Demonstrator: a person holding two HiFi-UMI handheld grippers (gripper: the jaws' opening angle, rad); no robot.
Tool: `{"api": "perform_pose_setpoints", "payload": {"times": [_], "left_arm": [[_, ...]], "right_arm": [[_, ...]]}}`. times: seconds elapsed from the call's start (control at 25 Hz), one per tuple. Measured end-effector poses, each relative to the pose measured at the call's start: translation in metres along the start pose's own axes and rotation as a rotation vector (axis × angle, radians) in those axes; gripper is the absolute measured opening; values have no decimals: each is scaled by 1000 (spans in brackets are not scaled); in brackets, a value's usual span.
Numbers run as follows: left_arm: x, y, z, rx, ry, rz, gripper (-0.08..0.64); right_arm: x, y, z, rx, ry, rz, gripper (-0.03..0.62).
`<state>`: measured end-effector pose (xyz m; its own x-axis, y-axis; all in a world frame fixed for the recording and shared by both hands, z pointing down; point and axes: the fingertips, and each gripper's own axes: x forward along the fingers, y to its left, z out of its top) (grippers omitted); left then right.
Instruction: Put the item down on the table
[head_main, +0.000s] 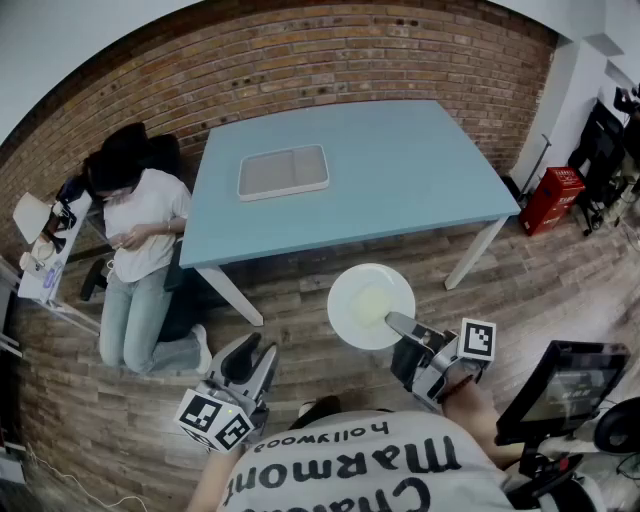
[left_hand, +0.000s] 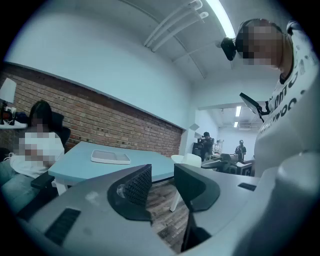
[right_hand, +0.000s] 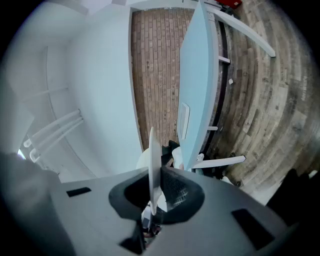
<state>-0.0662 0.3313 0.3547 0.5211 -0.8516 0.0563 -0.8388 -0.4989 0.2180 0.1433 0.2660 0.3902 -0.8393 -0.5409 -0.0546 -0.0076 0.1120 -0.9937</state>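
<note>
Right gripper (head_main: 404, 326): your jaws are clamped on the rim of a white plate (head_main: 368, 303). In the right gripper view the plate stands edge-on between the two pads, which are pinched against both of its faces. In the head view the plate reads as a flat round disc, face up.

Plate position: off the blue table (head_main: 400, 170). It is held over the wood floor (head_main: 290, 300) on the near side of the table, just out from the near edge and between the two near legs as the head view shows them. It does not touch the tabletop.

Left gripper (head_main: 252, 361): your jaws stand apart with nothing between them. The left gripper view shows only floor and the table edge through the gap. This gripper sits on the near side of the table, off its near-left corner and well apart from the plate.

On the table: a white two-compartment tray (head_main: 283, 172), toward the far-left part of the top.

Around the table: a person (head_main: 140, 230) sits at its left end, a brick wall (head_main: 330, 45) runs behind its far edge, and a red box (head_main: 552, 198) stands past its right end.
</note>
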Motion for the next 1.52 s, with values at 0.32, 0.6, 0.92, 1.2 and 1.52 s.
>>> {"api": "perform_pose_setpoints", "payload": {"times": [0.32, 0.6, 0.92, 1.2, 1.52], "left_arm": [[6, 14, 4, -11, -10, -3, 141], [12, 41, 11, -19, -24, -17, 141], [4, 94, 21, -49, 5, -25, 141], [-17, 140, 30, -61, 28, -28, 140], [-24, 176, 38, -74, -24, -45, 140]], "right_arm": [[11, 7, 4, -13, 10, 21, 28], [33, 17, 11, -9, -9, 48, 28], [80, 25, 16, -41, -42, 21, 28], [120, 41, 1, -132, -17, 13, 28], [138, 16, -11, -109, -73, -35, 28]]}}
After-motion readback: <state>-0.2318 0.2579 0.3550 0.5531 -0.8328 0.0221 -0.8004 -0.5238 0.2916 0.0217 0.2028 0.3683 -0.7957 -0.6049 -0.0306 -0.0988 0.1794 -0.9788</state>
